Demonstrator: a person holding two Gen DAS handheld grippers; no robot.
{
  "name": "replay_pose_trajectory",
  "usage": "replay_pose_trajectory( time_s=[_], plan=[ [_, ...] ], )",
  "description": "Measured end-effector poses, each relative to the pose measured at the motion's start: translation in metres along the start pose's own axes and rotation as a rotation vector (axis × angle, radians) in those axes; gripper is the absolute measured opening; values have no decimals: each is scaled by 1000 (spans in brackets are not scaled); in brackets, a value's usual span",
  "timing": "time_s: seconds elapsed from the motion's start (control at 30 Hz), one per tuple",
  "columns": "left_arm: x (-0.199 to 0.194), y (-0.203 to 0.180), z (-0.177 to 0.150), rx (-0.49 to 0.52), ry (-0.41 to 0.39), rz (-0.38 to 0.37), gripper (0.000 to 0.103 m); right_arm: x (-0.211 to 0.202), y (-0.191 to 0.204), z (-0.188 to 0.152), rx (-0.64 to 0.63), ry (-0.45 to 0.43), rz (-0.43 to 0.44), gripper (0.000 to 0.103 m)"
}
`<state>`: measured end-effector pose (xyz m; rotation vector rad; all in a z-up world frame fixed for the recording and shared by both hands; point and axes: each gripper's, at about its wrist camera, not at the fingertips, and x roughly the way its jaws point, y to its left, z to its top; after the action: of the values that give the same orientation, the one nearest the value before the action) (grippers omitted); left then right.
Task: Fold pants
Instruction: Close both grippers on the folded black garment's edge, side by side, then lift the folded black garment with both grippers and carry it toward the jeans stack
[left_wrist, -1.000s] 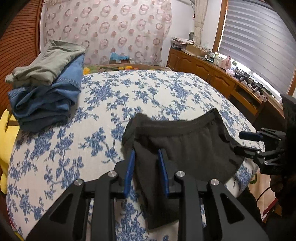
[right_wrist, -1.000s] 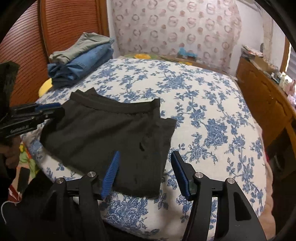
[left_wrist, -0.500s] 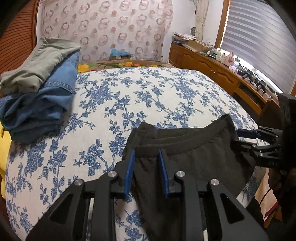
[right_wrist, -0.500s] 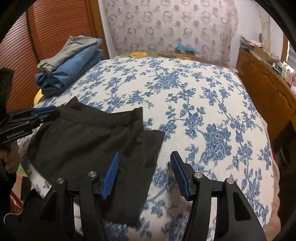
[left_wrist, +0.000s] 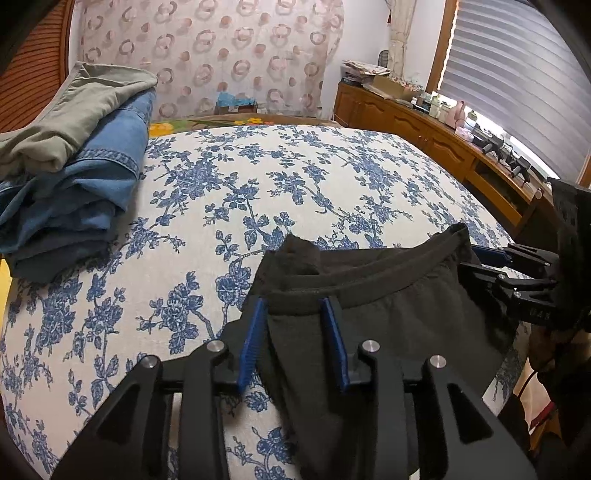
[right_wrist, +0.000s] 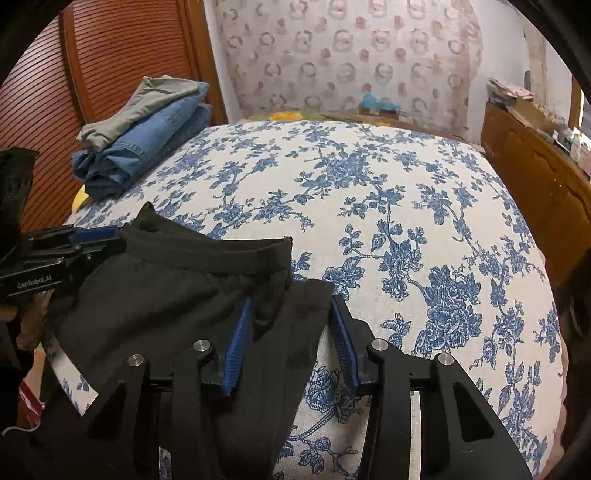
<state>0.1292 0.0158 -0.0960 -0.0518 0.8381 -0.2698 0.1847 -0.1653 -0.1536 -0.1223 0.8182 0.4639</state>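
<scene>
Black pants (left_wrist: 388, 306) lie folded at the near edge of the floral bed, waistband toward the far side; they also show in the right wrist view (right_wrist: 177, 295). My left gripper (left_wrist: 293, 306) is open, its blue pads astride the pants' left waistband corner. My right gripper (right_wrist: 290, 306) is open, its pads astride the pants' right edge by the waistband. Each gripper shows in the other's view, the right one (left_wrist: 491, 266) and the left one (right_wrist: 96, 240), both at waistband corners.
A stack of folded jeans and olive pants (left_wrist: 74, 162) sits at the bed's far left, also in the right wrist view (right_wrist: 144, 125). A wooden cabinet (left_wrist: 436, 144) with clutter runs along the right. A slatted wooden wall (right_wrist: 110, 74) stands on the left.
Both grippers have moved forward over the pants toward the waistband. The pants have shifted farther onto the bed and the right gripper's jaws have narrowed a little.
</scene>
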Motion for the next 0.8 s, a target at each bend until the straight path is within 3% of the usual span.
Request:
replay_pose_trajectory(
  time_s=[0.13,0.3,0.63,0.7,0.8],
  plan=[
    [2,-1,1,6,2,10,37,0,-1,0,4,-10,4,39],
    [2,-1,2,17,6,15,38,-1,1,0,10,-5,49,17],
    [-1,4,4,-7,9,27,38,-1,5,-2,-1,-8,55,14],
    [3,4,3,0,13,34,42,-1,4,-2,-3,-11,57,14],
    [7,9,4,-18,18,48,59,-2,4,-2,-4,-12,56,14]
  ],
)
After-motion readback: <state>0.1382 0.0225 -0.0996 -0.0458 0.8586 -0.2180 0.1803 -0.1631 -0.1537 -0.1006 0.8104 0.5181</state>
